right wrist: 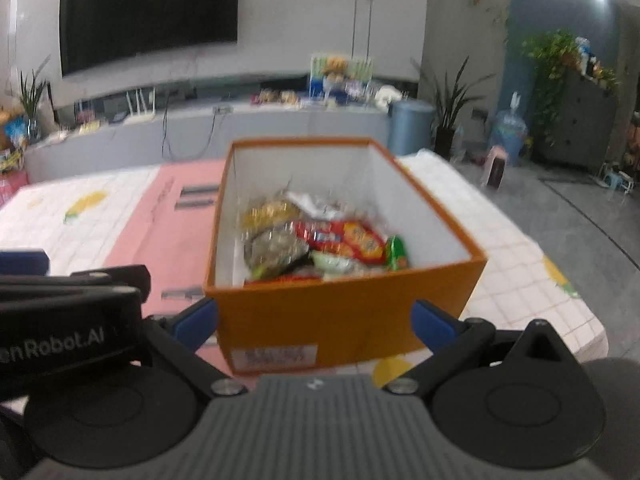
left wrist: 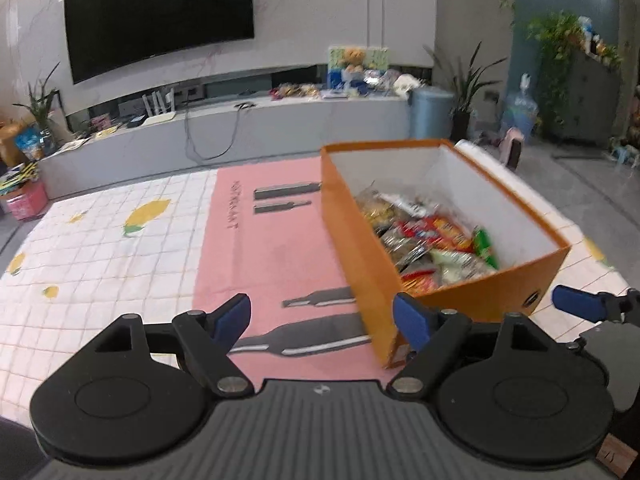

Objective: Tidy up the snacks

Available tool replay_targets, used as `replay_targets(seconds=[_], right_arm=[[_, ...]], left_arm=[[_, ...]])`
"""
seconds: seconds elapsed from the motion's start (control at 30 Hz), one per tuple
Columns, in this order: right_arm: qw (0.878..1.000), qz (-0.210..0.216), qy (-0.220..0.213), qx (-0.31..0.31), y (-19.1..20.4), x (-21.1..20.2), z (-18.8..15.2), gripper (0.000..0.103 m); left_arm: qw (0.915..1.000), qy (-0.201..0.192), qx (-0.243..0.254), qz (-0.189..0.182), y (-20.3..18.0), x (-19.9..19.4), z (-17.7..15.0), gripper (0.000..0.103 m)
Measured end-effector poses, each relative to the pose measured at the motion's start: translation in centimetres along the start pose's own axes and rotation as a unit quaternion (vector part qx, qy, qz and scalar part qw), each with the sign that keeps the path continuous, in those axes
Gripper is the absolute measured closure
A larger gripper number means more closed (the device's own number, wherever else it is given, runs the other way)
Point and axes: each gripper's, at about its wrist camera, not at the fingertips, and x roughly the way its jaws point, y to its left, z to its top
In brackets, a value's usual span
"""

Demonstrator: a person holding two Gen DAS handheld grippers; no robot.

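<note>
Snack packets point(right wrist: 320, 244) lie heaped in the orange box point(right wrist: 332, 316), an open, white-lined carton on the pink mat point(left wrist: 276, 248) that overlies the white checked cloth point(left wrist: 100, 248) with yellow motifs. Left gripper point(left wrist: 322, 318): jaws spread wide, holding nothing, poised over the mat just beside the box's near corner. Right gripper point(right wrist: 316, 320): jaws spread wide before the box's near wall, one blue pad showing at either side; whether they touch it cannot be told. Beyond the table: television point(left wrist: 160, 16), low grey console point(left wrist: 240, 128), potted plants point(left wrist: 468, 92).
</note>
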Motion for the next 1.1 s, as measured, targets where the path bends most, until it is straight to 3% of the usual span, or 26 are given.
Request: replay_targets(seconds=[0.1, 0.53, 0.8, 1.1], right_arm=[[1.000, -0.010, 0.011, -0.004, 0.1, 0.0, 0.1, 0.003], [0.999, -0.025, 0.029, 0.026, -1.7, -0.3, 0.9, 0.003], [0.998, -0.056, 0.017, -0.009, -2.4, -0.7, 2.4, 0.003], [0.999, -0.031, 0.029, -0.001, -4.2, -0.1, 4.0, 0.003]], left_arm=[[0.9997, 0.009, -0.020, -0.009, 0.4, 0.1, -0.3, 0.008], [0.9995, 0.013, -0.015, -0.023, -1.0, -0.2, 1.0, 0.008], [0.9989, 0.023, -0.018, -0.036, -2.0, 0.2, 2.5, 0.008], [0.9989, 0.020, -0.024, -0.036, -3.4, 0.5, 3.8, 0.008]])
